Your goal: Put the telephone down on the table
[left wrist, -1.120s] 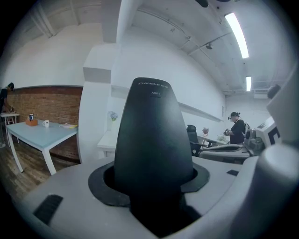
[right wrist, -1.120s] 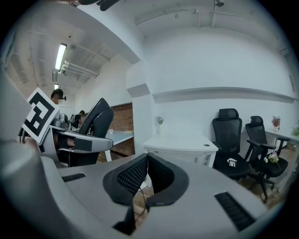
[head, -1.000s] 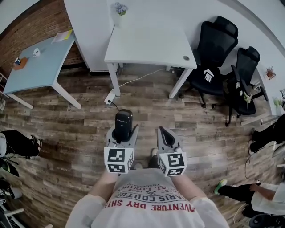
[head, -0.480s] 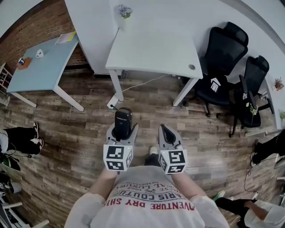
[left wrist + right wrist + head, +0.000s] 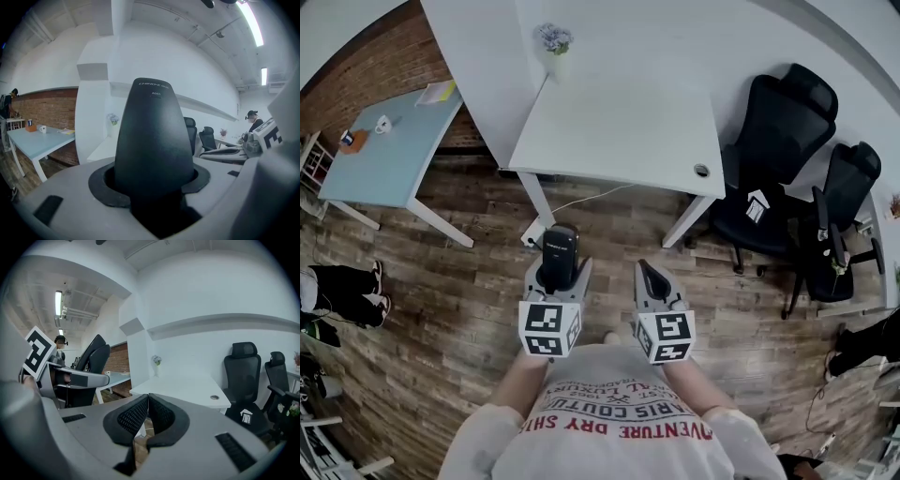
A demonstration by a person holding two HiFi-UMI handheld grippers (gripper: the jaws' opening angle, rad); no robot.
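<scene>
A black cordless telephone [image 5: 559, 251] stands upright between the jaws of my left gripper [image 5: 557, 274], which is shut on its lower part. In the left gripper view the telephone [image 5: 153, 140] fills the middle and hides most of what lies ahead. My right gripper [image 5: 650, 279] is beside it at the same height, shut with nothing between its pads [image 5: 148, 414]. The white table [image 5: 619, 122] lies ahead of both grippers, over the wooden floor, and shows in the right gripper view as the table [image 5: 183, 386].
A small potted plant [image 5: 553, 39] stands at the white table's far left corner. A light blue table [image 5: 389, 155] with small items is at the left. Two black office chairs [image 5: 787, 150] stand at the right. A power strip [image 5: 531, 232] lies on the floor by the table leg.
The white table has come nearer and now lies just ahead of the grippers. Both grippers keep their pose, the telephone still held in the left one.
</scene>
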